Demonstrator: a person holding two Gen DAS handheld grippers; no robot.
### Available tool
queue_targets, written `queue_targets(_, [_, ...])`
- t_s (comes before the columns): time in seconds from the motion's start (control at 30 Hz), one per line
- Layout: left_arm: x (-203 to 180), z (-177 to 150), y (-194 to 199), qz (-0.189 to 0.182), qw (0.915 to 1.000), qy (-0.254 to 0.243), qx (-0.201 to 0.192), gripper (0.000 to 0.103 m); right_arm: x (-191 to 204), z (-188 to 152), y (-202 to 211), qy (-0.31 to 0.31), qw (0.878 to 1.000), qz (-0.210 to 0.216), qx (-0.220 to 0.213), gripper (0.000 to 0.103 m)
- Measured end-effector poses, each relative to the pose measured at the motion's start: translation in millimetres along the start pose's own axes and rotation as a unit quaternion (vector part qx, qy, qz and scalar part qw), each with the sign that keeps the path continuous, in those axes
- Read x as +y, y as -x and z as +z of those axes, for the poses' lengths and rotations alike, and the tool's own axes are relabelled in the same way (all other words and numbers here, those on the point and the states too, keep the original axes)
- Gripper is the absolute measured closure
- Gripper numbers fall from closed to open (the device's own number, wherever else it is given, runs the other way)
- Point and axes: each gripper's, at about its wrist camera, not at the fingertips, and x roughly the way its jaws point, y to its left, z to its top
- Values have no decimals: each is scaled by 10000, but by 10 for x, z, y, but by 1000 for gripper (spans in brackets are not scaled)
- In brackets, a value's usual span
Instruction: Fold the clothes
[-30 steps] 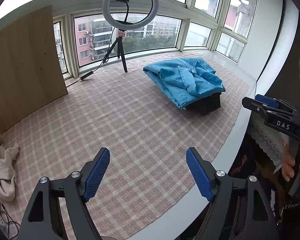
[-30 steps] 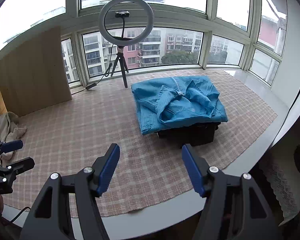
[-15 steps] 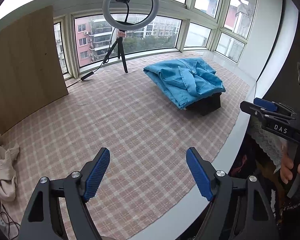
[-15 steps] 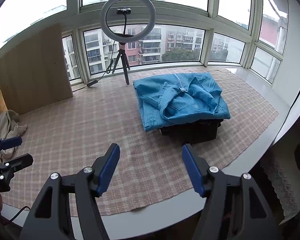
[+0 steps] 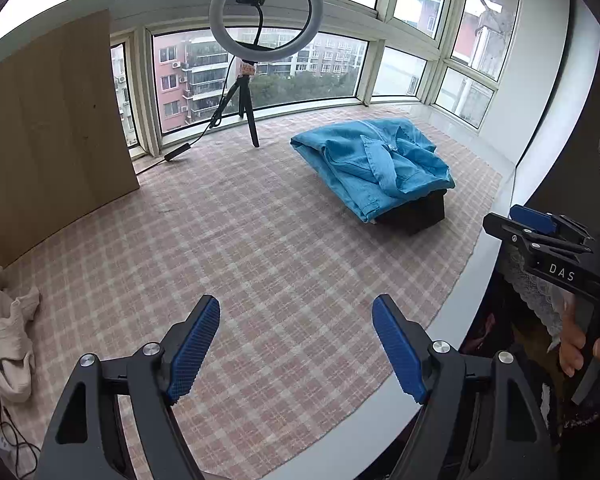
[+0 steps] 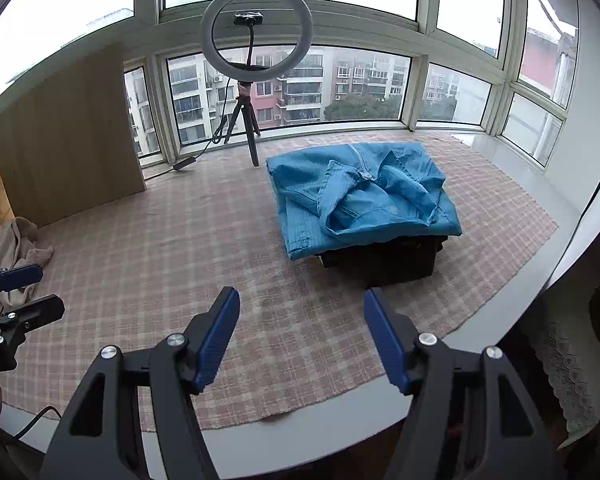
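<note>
A folded blue denim shirt [image 5: 374,168] [image 6: 360,196] lies on top of a stack of dark folded clothes [image 6: 384,258] at the far right of the checked tablecloth [image 5: 240,248]. A crumpled beige garment [image 5: 4,332] [image 6: 18,246] lies at the left edge. My left gripper [image 5: 296,344] hovers open over the cloth near the front edge, nothing between its blue pads. My right gripper [image 6: 302,340] is open too, in front of the stack and apart from it. Each gripper shows at the edge of the other's view.
A ring light on a tripod [image 5: 246,92] [image 6: 246,120] stands at the back by the windows, its cable trailing left. A wooden board [image 5: 52,128] leans at the back left. The white table rim [image 6: 340,404] runs along the front. A hand [image 5: 580,344] holds the right gripper's handle.
The right wrist view shifted slightly, so the blue shirt sits a little further right in it. Both grippers keep the same opening.
</note>
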Motion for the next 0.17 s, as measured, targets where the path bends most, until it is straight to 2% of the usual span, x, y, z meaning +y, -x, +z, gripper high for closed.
queue_targets(0.17, [-30, 6, -2, -14, 10000, -28, 23, 26, -25, 6, -20, -26, 10000, -2, 7, 39])
